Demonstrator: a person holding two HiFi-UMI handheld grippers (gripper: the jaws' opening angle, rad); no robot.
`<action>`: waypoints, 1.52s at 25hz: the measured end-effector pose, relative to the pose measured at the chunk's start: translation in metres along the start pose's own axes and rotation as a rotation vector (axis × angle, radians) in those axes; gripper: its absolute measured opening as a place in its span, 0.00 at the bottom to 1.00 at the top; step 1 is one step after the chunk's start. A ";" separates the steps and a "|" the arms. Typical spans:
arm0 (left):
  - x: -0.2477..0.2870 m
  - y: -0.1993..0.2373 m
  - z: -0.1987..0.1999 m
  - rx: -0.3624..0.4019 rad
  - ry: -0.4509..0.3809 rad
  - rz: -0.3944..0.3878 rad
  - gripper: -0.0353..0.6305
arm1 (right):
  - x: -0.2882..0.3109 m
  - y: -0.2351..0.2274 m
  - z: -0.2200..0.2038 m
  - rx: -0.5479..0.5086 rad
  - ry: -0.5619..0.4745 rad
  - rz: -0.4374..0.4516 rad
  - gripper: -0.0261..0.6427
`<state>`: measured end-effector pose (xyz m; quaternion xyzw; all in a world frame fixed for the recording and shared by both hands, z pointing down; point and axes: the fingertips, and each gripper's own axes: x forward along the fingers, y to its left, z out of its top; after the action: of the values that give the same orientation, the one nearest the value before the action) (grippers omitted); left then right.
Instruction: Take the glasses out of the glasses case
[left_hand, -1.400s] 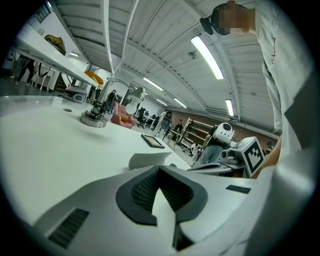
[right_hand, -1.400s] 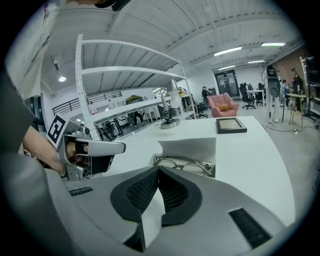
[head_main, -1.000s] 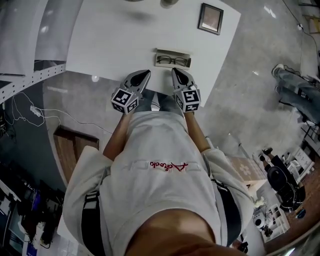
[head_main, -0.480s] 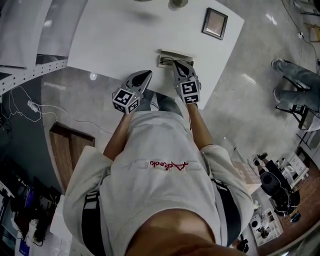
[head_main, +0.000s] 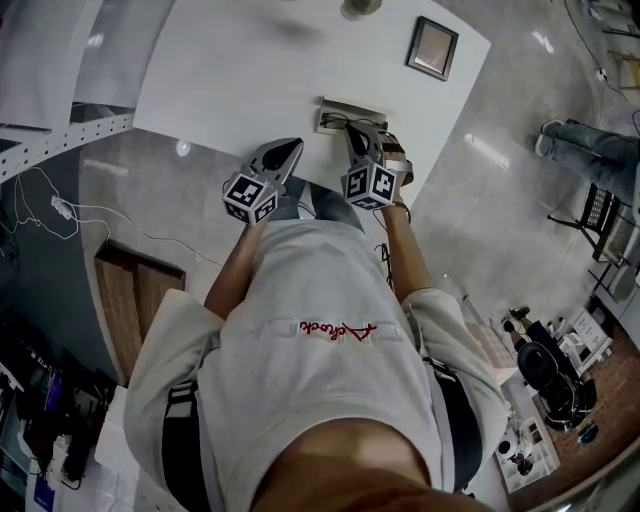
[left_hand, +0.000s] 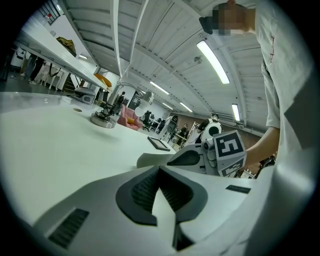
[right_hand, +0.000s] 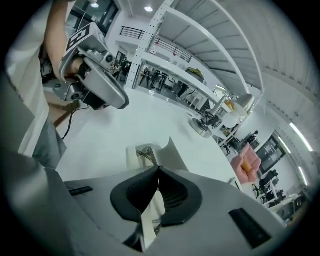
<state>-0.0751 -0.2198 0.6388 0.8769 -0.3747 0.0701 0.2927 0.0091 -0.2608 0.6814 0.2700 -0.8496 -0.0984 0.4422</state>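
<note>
The open grey glasses case (head_main: 335, 112) lies near the front edge of the white table (head_main: 230, 70). In the right gripper view its raised lid (right_hand: 172, 154) stands just beyond my fingertips, and part of the dark-framed glasses (right_hand: 145, 153) shows inside. My right gripper (head_main: 356, 131) is shut and rolled onto its side, with its tips over the case's near rim and nothing visibly held. My left gripper (head_main: 291, 149) is shut too and hovers at the table's edge, left of the case, empty.
A small dark picture frame (head_main: 432, 48) lies at the table's back right. A round lamp base (head_main: 360, 5) stands at the far edge. A shelf (head_main: 60, 150) borders the left. A person's legs (head_main: 585, 150) show on the floor to the right.
My right gripper has moved forward from the table's edge onto the case and rolled about its own axis, jaws still shut. The left gripper has stayed where it was.
</note>
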 end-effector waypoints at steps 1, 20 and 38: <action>-0.001 0.001 0.002 0.001 -0.005 0.002 0.04 | 0.000 0.000 0.000 -0.009 0.004 -0.002 0.05; -0.012 0.013 0.001 -0.016 -0.026 0.033 0.04 | 0.027 -0.010 -0.022 -0.191 0.146 0.011 0.21; -0.011 0.006 0.001 -0.020 -0.032 0.038 0.04 | 0.017 -0.014 -0.015 -0.257 0.116 -0.037 0.06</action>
<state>-0.0874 -0.2174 0.6370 0.8677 -0.3966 0.0578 0.2939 0.0187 -0.2803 0.6963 0.2319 -0.7980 -0.1986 0.5197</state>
